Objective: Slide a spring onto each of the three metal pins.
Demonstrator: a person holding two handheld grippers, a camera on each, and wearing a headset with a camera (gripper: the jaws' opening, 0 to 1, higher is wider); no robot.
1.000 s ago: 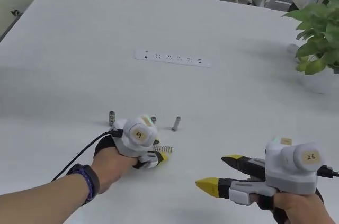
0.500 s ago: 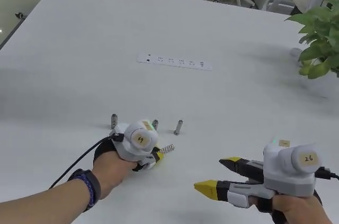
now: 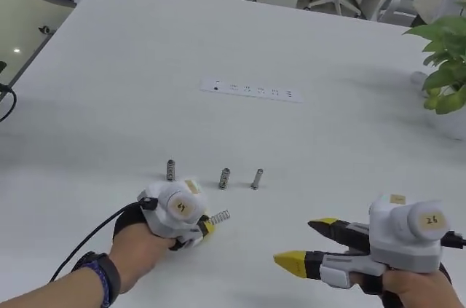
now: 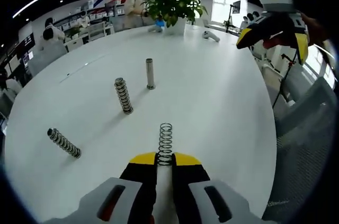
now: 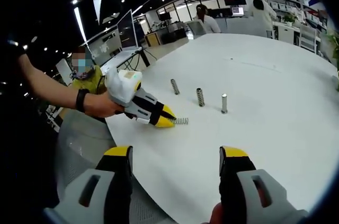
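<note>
Three metal pins stand in a row on the white table. The left pin (image 3: 170, 170) and the middle pin (image 3: 224, 178) each carry a spring. The right pin (image 3: 256, 178) (image 4: 150, 73) is bare. My left gripper (image 3: 206, 226) (image 4: 165, 159) sits just in front of the row, shut on the end of a loose spring (image 3: 220, 215) (image 4: 165, 142) that sticks out past its yellow tips. In the right gripper view that spring (image 5: 181, 121) points toward the pins. Farther right and nearer to me, my right gripper (image 3: 302, 242) (image 5: 175, 155) is open and holds nothing.
A white power strip (image 3: 252, 91) lies flat beyond the pins. A potted plant (image 3: 445, 75) stands at the table's right edge. Office chairs line the far side. A black cable (image 3: 95, 231) trails from my left hand.
The head camera has shifted. Measured against the pins, my left gripper and its spring have moved slightly left. The right gripper has stayed put, still open.
</note>
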